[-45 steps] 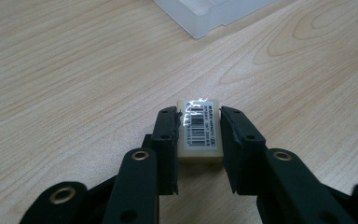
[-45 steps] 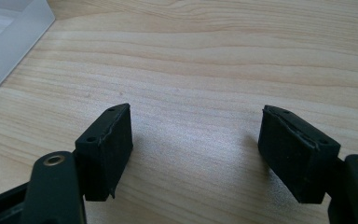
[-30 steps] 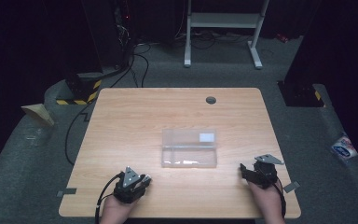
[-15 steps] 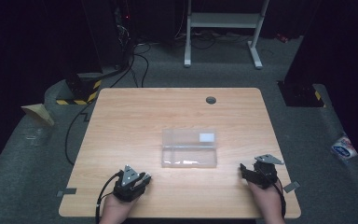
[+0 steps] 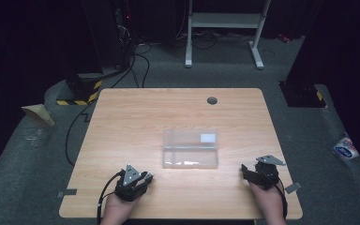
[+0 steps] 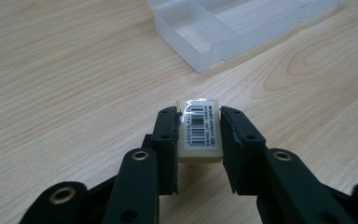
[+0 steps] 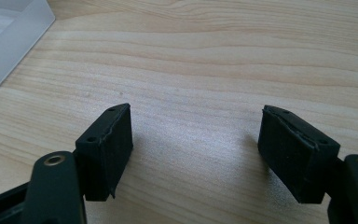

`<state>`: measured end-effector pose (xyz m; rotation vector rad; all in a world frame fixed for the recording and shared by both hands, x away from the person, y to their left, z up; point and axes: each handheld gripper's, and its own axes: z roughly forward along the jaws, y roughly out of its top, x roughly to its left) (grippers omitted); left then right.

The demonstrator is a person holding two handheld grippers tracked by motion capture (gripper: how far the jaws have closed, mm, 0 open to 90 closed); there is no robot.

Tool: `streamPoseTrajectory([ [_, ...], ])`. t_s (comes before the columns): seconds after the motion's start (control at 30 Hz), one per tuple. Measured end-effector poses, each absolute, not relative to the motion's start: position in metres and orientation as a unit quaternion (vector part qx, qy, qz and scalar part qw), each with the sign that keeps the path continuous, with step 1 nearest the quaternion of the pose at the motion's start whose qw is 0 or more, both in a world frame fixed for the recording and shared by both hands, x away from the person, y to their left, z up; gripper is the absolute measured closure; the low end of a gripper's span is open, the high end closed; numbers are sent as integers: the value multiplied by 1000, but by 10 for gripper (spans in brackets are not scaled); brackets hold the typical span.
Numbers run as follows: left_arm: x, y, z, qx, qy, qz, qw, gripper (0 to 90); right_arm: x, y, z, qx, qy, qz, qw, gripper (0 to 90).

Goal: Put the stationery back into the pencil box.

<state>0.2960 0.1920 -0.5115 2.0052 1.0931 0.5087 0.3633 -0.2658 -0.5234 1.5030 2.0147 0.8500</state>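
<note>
Left gripper [image 6: 199, 128] clamped on small cream eraser [image 6: 199, 131], barcode label up, low over table [image 5: 122, 122], near clear plastic box [image 5: 190, 149]. Right gripper [image 7: 196, 149] spread wide, nothing between, just right of box

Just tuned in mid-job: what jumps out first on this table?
The left gripper is shut on a small white eraser with a barcode label, near the table's front edge. Ahead, mid-table, sits a clear plastic box. The right gripper rests open, nothing between its fingers.
</note>
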Motion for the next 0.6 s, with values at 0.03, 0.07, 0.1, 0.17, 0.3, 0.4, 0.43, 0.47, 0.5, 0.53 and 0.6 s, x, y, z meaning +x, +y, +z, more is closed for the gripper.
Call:
streamPoseTrajectory([
  [0.03,296,191,-510,789,428,199,392,679,363,-266,-523,550,736,311,241,261],
  [0.07,296,191,-510,789,428,199,392,679,363,-266,-523,550,736,311,241,261],
  [0.1,297,189,-510,790,426,201,393,679,363,-266,-523,550,737,311,242,262],
  [0.17,299,187,-509,791,422,204,392,679,363,-266,-523,550,737,311,242,263],
  [0.3,303,184,-508,792,421,203,392,679,363,-266,-523,550,737,311,240,263],
  [0.4,307,181,-507,795,417,208,389,679,363,-266,-523,550,737,312,240,263],
  [0.43,311,180,-508,795,418,205,390,679,363,-266,-523,549,737,312,241,263],
  [0.47,311,180,-508,795,418,205,390,679,363,-266,-523,549,738,311,241,264],
  [0.5,318,180,-508,793,420,197,394,679,363,-266,-523,549,737,311,241,266],
  [0.53,318,180,-508,793,420,197,394,679,363,-266,-523,549,737,311,241,266],
  [0.6,323,177,-508,793,419,196,398,679,362,-266,-523,550,737,311,241,267],
])
